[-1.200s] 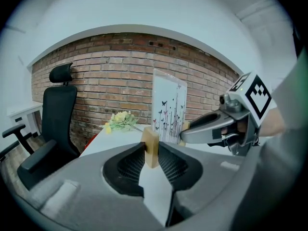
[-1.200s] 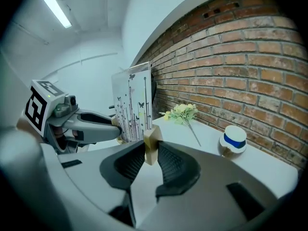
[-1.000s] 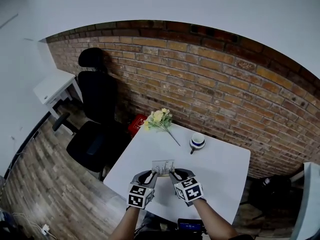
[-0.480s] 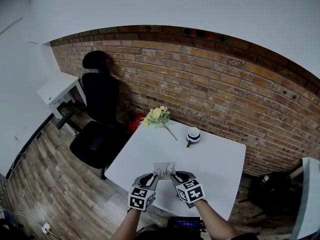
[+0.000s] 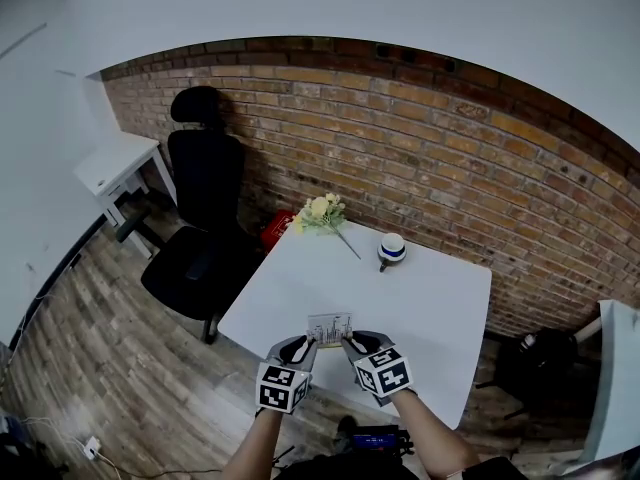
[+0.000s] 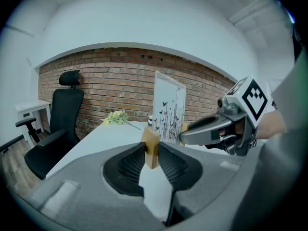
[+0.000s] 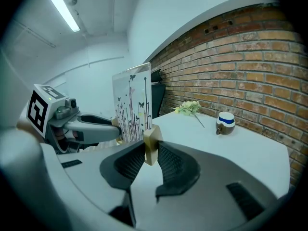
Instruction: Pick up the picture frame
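Head view: we hold the picture frame (image 5: 329, 328) between left gripper (image 5: 303, 348) and right gripper (image 5: 354, 346) above the tabletop (image 5: 430, 308) edge. Left gripper view: its jaws pinch the left wooden foot (image 6: 151, 147); uneven hand travel could twist the frame out. Right gripper view: its jaws pinch the right wooden foot (image 7: 151, 145); slackening either grip would drop the frame.

I see a white table (image 5: 430, 308), yellow flowers (image 5: 320, 211) and a blue-striped cup (image 5: 392, 249) on its far side; black chair (image 5: 200, 218), brick wall (image 5: 480, 178) behind
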### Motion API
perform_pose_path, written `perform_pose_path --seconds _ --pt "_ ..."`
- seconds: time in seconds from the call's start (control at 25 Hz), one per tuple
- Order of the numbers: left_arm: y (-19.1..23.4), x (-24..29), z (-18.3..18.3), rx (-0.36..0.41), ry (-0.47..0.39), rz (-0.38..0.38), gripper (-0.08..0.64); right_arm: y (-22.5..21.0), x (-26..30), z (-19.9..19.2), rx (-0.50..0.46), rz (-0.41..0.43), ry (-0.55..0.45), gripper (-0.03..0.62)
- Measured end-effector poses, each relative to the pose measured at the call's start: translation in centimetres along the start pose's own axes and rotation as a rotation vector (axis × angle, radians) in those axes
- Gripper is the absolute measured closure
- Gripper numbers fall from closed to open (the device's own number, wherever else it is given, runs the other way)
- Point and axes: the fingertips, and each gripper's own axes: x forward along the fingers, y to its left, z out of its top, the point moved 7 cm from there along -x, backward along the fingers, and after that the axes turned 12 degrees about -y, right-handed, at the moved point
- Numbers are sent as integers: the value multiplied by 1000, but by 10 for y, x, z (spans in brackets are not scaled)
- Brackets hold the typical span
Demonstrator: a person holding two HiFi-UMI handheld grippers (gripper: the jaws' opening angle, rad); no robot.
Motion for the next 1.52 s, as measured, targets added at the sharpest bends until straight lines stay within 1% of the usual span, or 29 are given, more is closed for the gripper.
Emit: perform_pose_path --seconds 0.4,0.76,0.92,1.16,1.52 --pt "-11 -62 -24 -27 -10 -11 468 58 -29 -24 -7 -25 17 502" --pt "-40 -101 -42 -42 -11 -56 469 91 -73 -46 -10 -85 34 503" --pt "-51 -108 -46 -46 -12 -65 469 95 -87 -52 -14 -93 39 505" --pt "-61 -116 -47 -43 -5 -58 469 99 -97 -55 -10 -82 38 505" --pt "-88 -110 -46 -41 3 -29 469 82 -117 -60 -2 -59 31 506"
